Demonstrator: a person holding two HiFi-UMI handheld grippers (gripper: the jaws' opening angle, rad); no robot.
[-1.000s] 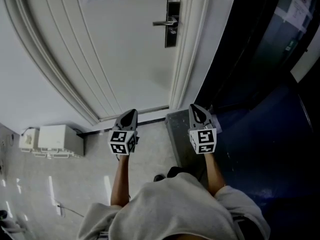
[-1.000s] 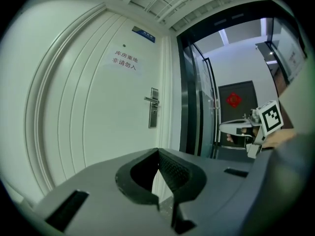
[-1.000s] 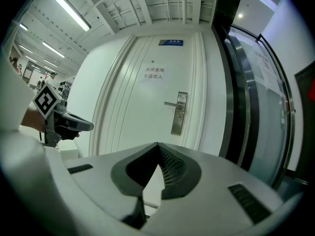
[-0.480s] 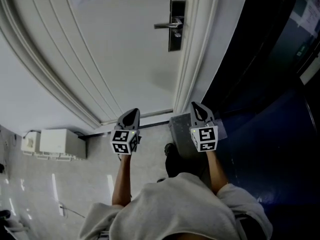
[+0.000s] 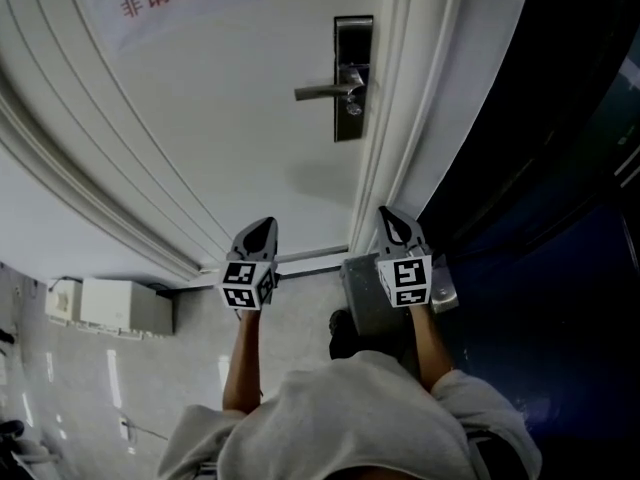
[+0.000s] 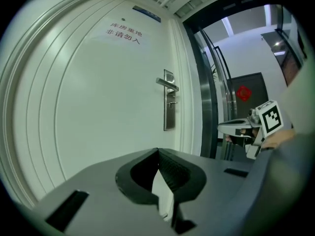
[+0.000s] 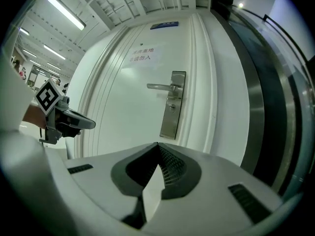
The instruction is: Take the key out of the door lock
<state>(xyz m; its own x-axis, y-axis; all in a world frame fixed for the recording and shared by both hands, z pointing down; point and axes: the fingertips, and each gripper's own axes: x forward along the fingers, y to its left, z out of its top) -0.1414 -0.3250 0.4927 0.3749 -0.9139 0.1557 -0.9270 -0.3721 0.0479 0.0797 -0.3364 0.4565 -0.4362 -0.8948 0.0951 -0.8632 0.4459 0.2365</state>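
Both tongs are pressed together and empty. The right tongs are nearer the lock plate, the left tongs further aside. The key — seemingly a small nub under the handle — sits well ahead, poking straight out of the door. Nothing stands between.

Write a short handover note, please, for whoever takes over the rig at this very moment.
Left gripper: shut, empty, held low, well short of the door.
Right gripper: shut, empty, also short of the door, facing the lock plate.
Key: a small piece under the handle looks like it, in the lock; too small to be sure.
Done: nothing on the key yet.
To do: bring a gripper up, open it, grip the key, draw it out.
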